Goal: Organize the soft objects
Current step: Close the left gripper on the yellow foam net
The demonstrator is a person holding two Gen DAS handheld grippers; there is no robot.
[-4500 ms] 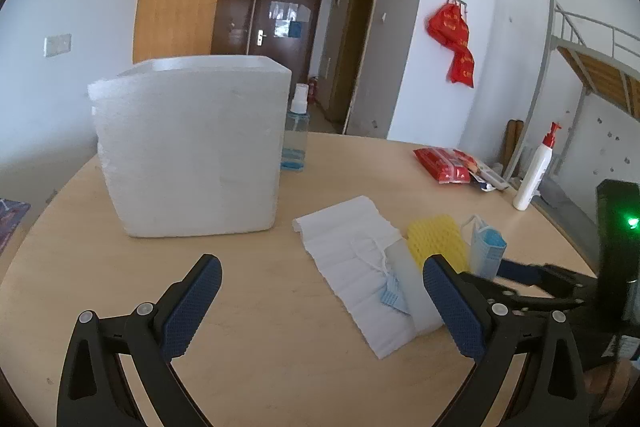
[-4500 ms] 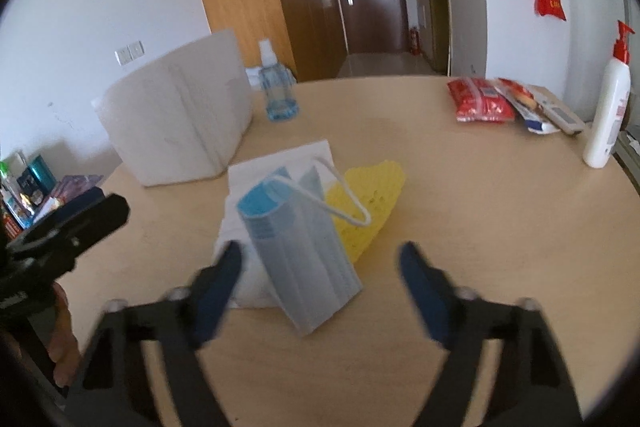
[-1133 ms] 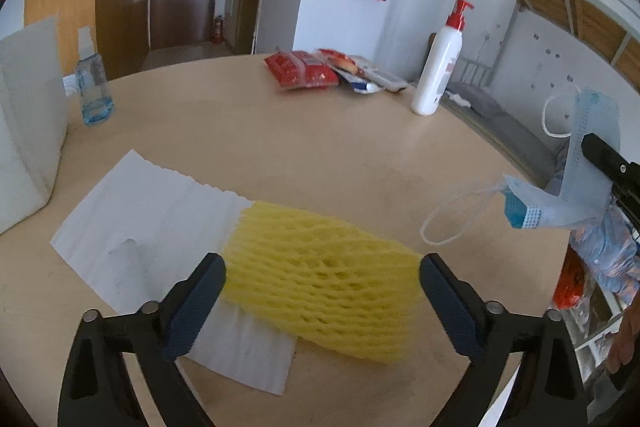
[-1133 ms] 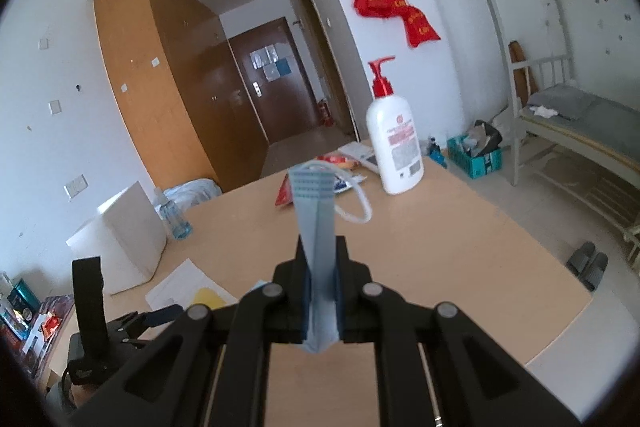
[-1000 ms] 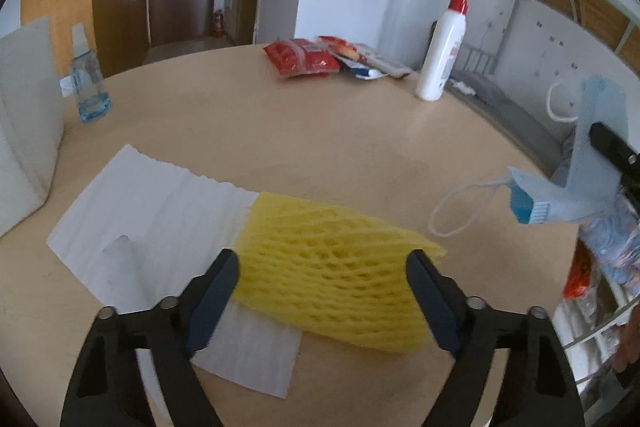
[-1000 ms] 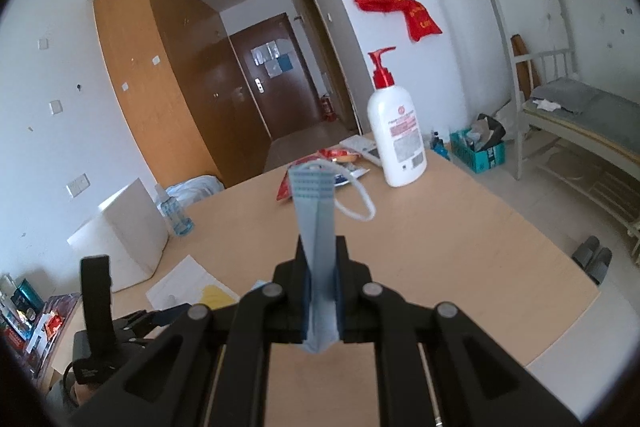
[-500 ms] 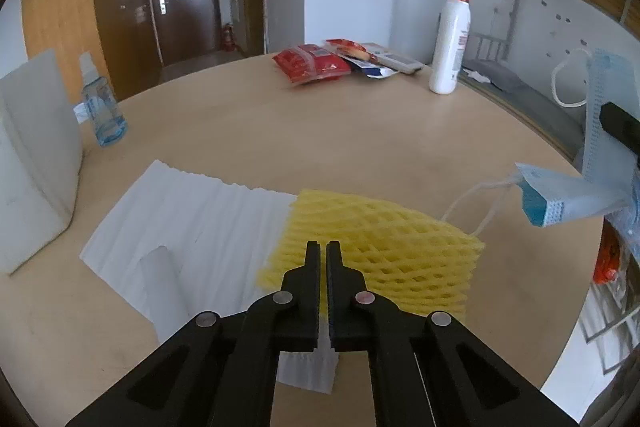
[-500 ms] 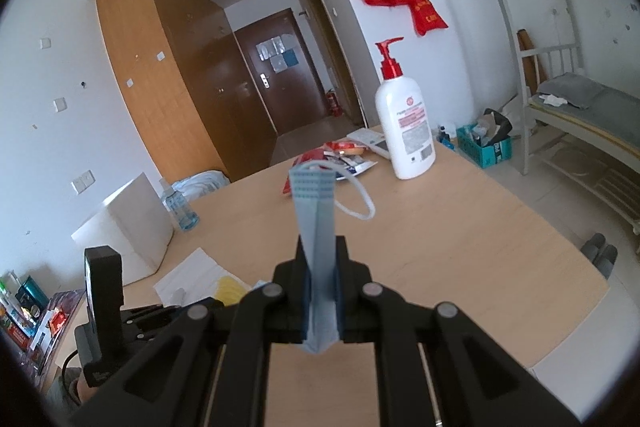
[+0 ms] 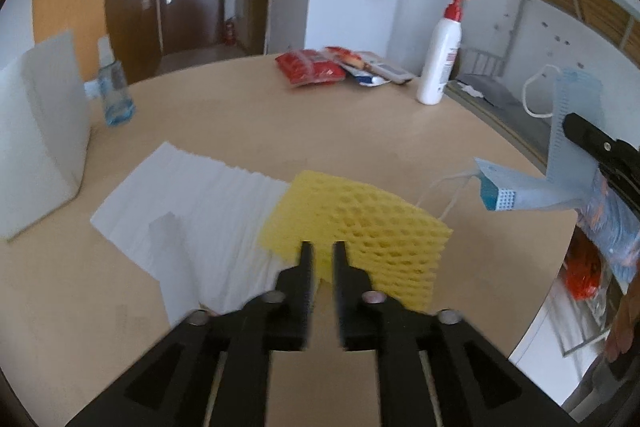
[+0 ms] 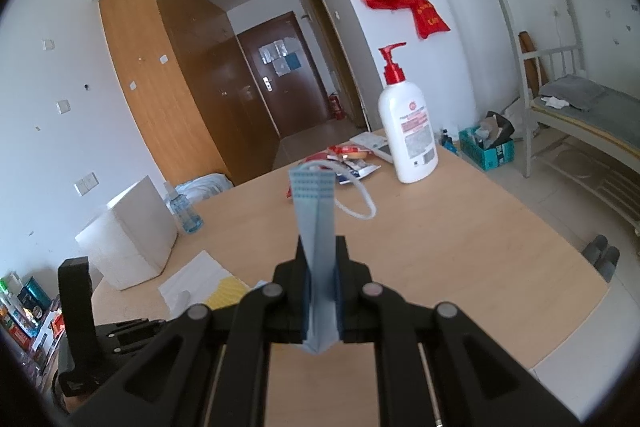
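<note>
My left gripper (image 9: 322, 259) is shut on the near edge of a yellow foam net (image 9: 360, 223) and holds it just above the round wooden table (image 9: 248, 119). The net partly overlaps a white foam sheet (image 9: 188, 203) lying flat. My right gripper (image 10: 319, 267) is shut on a folded blue face mask (image 10: 314, 211), held upright in the air above the table; its white ear loop (image 10: 356, 199) hangs to the right. The mask also shows in the left wrist view (image 9: 560, 163), off the table's right edge.
A white foam box (image 9: 36, 131) stands at the left with a small blue spray bottle (image 9: 114, 95) beside it. A white pump bottle (image 9: 440, 63) and red snack packets (image 9: 308, 71) sit at the far side. A bunk bed (image 10: 580, 107) stands beyond the table.
My left gripper has closed on the yellow foam net, which was lying free between open fingers a second ago. The right gripper keeps holding the mask aloft, shifted slightly.
</note>
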